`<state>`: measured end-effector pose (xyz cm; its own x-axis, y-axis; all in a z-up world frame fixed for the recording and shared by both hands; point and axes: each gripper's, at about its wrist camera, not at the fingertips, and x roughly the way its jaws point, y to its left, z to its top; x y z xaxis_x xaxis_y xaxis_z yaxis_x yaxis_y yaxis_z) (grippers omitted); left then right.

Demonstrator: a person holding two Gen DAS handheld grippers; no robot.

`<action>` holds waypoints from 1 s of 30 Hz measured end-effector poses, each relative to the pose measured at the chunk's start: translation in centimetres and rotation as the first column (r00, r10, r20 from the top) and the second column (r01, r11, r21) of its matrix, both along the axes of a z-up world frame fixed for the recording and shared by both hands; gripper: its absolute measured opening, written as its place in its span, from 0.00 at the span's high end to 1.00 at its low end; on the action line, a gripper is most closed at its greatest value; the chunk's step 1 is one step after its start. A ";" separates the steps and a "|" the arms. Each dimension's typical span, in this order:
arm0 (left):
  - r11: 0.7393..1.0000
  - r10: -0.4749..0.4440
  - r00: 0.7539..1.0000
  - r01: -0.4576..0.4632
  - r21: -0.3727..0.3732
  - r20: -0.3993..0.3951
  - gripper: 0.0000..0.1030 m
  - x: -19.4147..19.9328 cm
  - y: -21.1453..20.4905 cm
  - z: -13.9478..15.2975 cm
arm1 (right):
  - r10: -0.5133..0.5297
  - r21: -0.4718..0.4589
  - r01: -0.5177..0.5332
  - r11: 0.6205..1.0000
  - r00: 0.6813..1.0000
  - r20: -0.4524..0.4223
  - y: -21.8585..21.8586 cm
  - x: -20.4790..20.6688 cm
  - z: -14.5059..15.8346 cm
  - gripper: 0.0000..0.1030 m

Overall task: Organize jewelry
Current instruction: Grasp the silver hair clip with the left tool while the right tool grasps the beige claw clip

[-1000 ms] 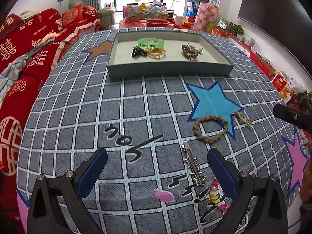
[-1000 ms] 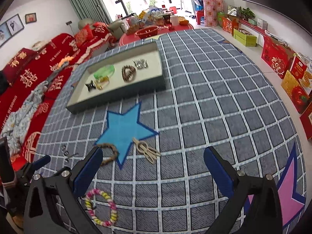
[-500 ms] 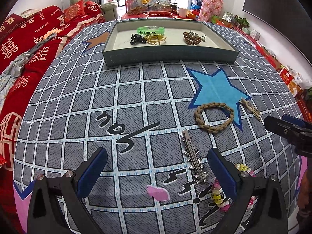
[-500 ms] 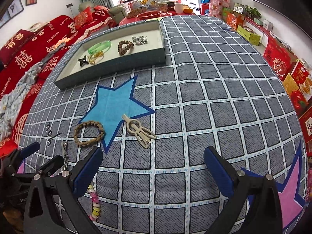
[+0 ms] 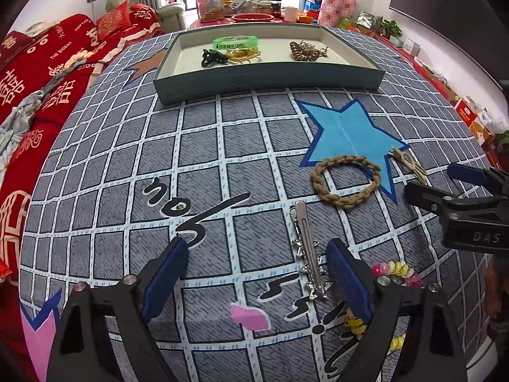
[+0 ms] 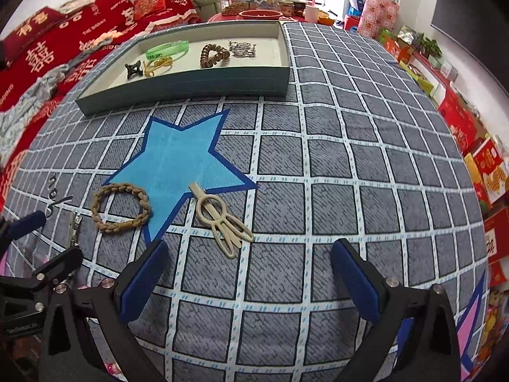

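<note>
Your left tool (image 5: pixel 254 273) hangs low over the tabletop (image 5: pixel 241 146), which wears a grey checked cloth with coloured stars. Its blue-padded jaws stand wide, have just begun to draw in, and grip nothing. The long silver metal hair clip with star-shaped studs (image 5: pixel 310 254) lies flat between the pads, close against the right one and apart from the left, so this looks like the piece you mean to lift next. Just outside the right pad lies a bracelet of pink, white and yellow beads (image 5: pixel 397 270), partly hidden by the tool.

Your right tool (image 6: pixel 251 280) also stands wide and empty, tilted down over bare cloth. Just beyond its left pad lies a cream plastic hair clip with looped prongs (image 6: pixel 222 219). Left of that, a brown braided cord bracelet (image 6: pixel 121 207) rests on a point of the blue star. These loose pieces probably wait near you, sorted last.

At the far edge sits a shallow rectangular teal tray with a pale lining (image 6: pixel 191 84). It already holds a translucent green band (image 6: pixel 167 49), a small black claw clip (image 6: pixel 133 69), a yellow-gold piece (image 6: pixel 157 63), a coiled brown hair tie (image 6: pixel 213 54) and a silver piece (image 6: pixel 241 48), spread in a loose row.
</note>
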<state>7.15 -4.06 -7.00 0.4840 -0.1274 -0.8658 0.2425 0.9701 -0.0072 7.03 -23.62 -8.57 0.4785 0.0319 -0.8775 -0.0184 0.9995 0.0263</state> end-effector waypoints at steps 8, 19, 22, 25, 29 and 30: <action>0.999 -0.033 0.999 0.033 -0.007 0.016 0.24 -0.2 -0.6 0.4 | 0.100 -0.028 -0.100 0.995 0.995 0.007 1.6 1.1 0.4 0.15; 0.995 -0.093 0.996 0.093 -0.042 0.016 0.71 -0.6 -1.3 0.9 | 0.141 -0.030 -0.141 0.990 0.990 -0.003 3.4 1.2 1.1 0.79; 0.990 -0.091 0.996 0.092 -0.104 0.008 0.71 -0.6 -0.5 1.1 | 0.094 -0.006 -0.094 0.996 0.996 0.008 2.7 0.9 1.2 0.80; 0.989 -0.093 0.995 0.095 -0.117 0.023 0.71 -0.8 0.0 1.6 | 0.047 0.063 -0.048 0.997 0.999 0.014 1.3 0.5 1.4 0.80; 0.987 -0.088 0.995 0.093 -0.133 0.040 0.71 -0.9 0.9 2.4 | -0.002 0.150 -0.002 0.989 1.000 0.025 -0.6 -0.3 2.2 0.80; 0.987 -0.085 0.995 0.090 -0.134 0.044 0.71 -0.8 1.1 2.6 | -0.010 0.161 0.005 0.987 1.000 0.030 -0.9 -0.5 2.5 0.80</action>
